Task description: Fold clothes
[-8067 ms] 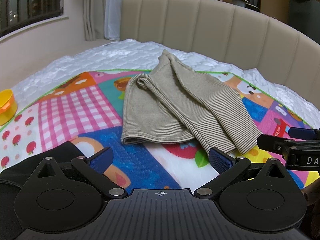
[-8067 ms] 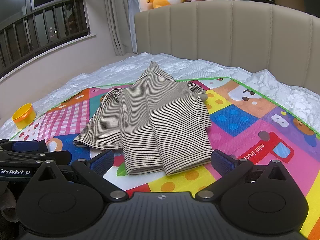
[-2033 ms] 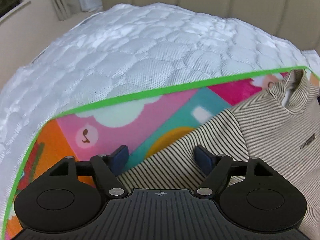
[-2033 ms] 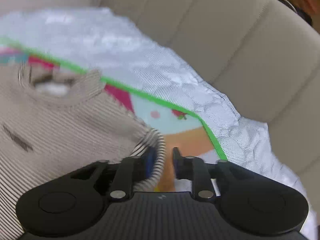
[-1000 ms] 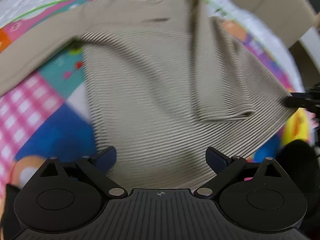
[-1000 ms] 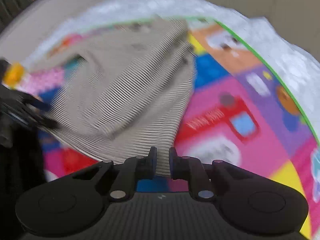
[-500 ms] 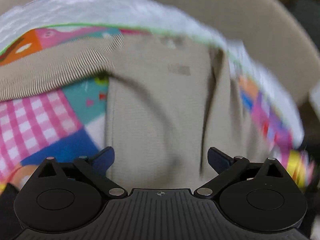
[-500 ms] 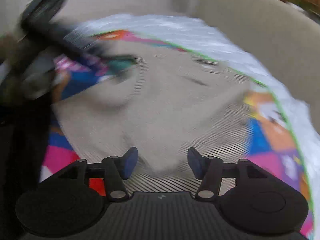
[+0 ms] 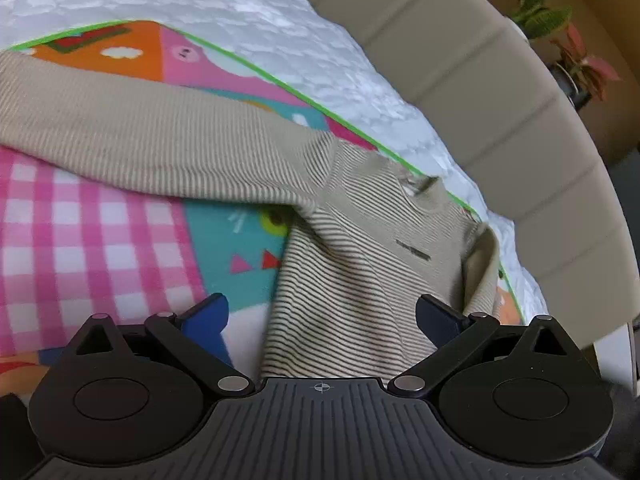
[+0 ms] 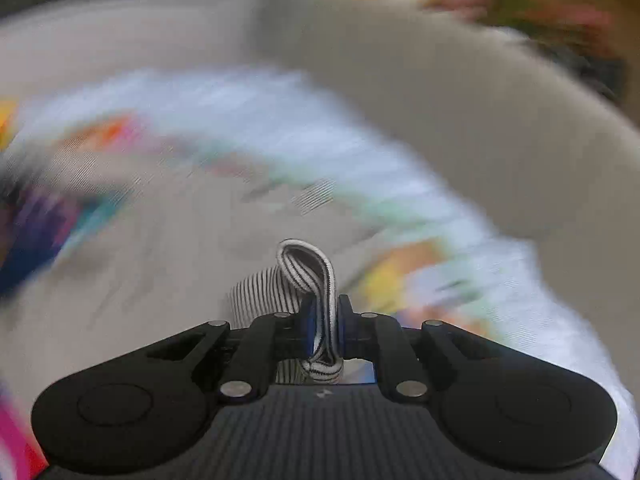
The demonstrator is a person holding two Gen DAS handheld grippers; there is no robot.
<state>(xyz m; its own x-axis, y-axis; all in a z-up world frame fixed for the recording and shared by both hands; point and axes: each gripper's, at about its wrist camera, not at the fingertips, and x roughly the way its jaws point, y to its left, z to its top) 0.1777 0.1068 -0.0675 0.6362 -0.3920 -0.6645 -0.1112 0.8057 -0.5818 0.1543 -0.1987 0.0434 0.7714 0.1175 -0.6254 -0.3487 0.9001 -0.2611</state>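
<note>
A beige striped long-sleeved sweater (image 9: 352,264) lies spread on a colourful play mat (image 9: 100,240), one sleeve (image 9: 120,136) stretched out to the left and its collar (image 9: 424,196) near the mat's green edge. My left gripper (image 9: 320,314) hovers open over the sweater's lower body with nothing between its fingers. In the right wrist view, my right gripper (image 10: 324,320) is shut on a folded loop of the striped fabric (image 10: 308,268). Everything beyond that loop is motion-blurred.
The mat lies on a white quilted mattress (image 9: 280,24) backed by a beige padded headboard (image 9: 480,92). Potted plants (image 9: 560,36) stand behind the headboard at the upper right.
My right gripper, open half a second ago, has shut on a fold of the sweater and is moving fast. The left gripper stayed open and now looks toward the collar and left sleeve.
</note>
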